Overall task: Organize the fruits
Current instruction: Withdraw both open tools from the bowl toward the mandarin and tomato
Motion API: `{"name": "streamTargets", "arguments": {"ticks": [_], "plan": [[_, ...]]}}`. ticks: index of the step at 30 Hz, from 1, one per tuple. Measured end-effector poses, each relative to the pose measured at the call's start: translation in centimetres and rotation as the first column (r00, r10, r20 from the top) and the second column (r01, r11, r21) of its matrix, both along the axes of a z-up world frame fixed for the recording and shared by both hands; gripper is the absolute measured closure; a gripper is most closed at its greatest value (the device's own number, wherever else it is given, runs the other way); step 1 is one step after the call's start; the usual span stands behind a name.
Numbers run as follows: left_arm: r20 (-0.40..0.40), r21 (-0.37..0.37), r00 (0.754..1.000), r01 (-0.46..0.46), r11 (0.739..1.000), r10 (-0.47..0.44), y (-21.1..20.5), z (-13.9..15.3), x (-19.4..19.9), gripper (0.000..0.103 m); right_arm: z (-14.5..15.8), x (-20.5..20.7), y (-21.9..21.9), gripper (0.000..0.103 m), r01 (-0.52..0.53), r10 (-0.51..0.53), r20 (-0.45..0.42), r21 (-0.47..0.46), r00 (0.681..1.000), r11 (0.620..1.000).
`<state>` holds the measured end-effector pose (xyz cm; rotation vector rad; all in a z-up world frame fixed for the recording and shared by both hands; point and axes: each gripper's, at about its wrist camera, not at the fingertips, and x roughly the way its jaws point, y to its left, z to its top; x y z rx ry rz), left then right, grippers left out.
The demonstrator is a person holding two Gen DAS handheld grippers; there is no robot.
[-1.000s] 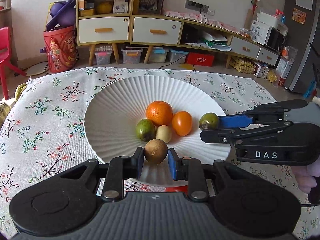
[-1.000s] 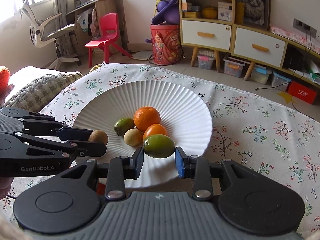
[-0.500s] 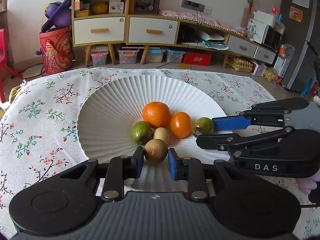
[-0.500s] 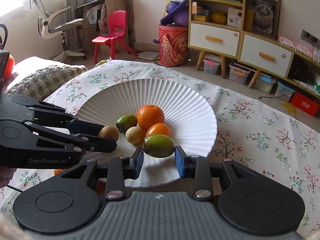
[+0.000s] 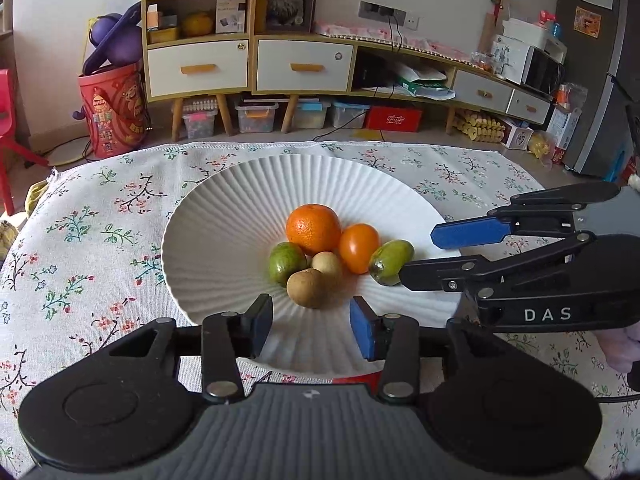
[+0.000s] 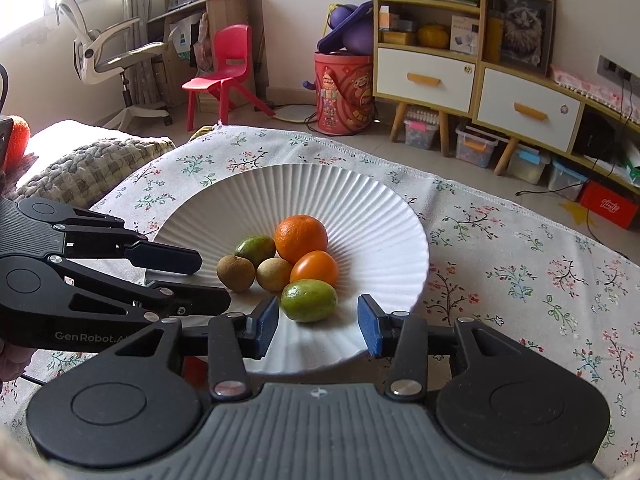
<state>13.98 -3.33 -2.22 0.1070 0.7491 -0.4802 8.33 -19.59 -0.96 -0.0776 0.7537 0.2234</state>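
Note:
A white ribbed plate (image 5: 240, 216) (image 6: 372, 208) on the floral tablecloth holds several fruits: a large orange (image 5: 313, 229) (image 6: 301, 238), a small orange fruit (image 5: 359, 247) (image 6: 314, 267), a green fruit (image 5: 287, 263) (image 6: 255, 249), a pale small fruit (image 5: 327, 263) (image 6: 274, 274), a brown kiwi (image 5: 309, 288) (image 6: 235, 273) and a green oval fruit (image 5: 391, 261) (image 6: 309, 301). My left gripper (image 5: 311, 326) (image 6: 208, 280) is open, just behind the kiwi. My right gripper (image 6: 318, 326) (image 5: 420, 254) is open, just behind the green oval fruit. Both fruits rest on the plate.
The floral tablecloth (image 5: 92, 240) covers the table. A knitted cushion (image 6: 80, 168) lies off the table's left side. Cabinets, a red bin (image 5: 112, 112) and a red chair (image 6: 224, 68) stand beyond the far edge.
Both grippers have opened and let go of their fruits. The kiwi and the green oval fruit now rest on the plate next to the others.

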Motion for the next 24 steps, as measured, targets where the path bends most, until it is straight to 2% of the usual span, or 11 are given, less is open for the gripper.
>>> {"name": "streamTargets", "arguments": {"ticks": [5,9,17,24], "plan": [[0.015,-0.003,1.000,-0.010,1.000,0.010,0.6,0.6,-0.6,0.060,0.7,-0.5,0.3,0.051,0.003,-0.003,0.007,0.001,1.000,1.000],[0.021,-0.005,1.000,-0.016,1.000,0.016,1.0,1.0,-1.2,0.055,1.0,-1.0,0.7,0.044,0.001,-0.001,0.005,-0.015,1.000,1.000],[0.017,-0.007,1.000,-0.026,1.000,0.026,1.5,1.5,-2.1,0.042,1.4,-1.9,0.8,0.035,0.019,-0.019,-0.005,-0.035,1.000,0.999],[0.005,0.000,1.000,-0.026,1.000,0.026,1.8,1.6,-3.1,0.038,1.6,-2.5,0.4,0.031,0.052,-0.053,-0.026,-0.031,0.998,0.998]]}}
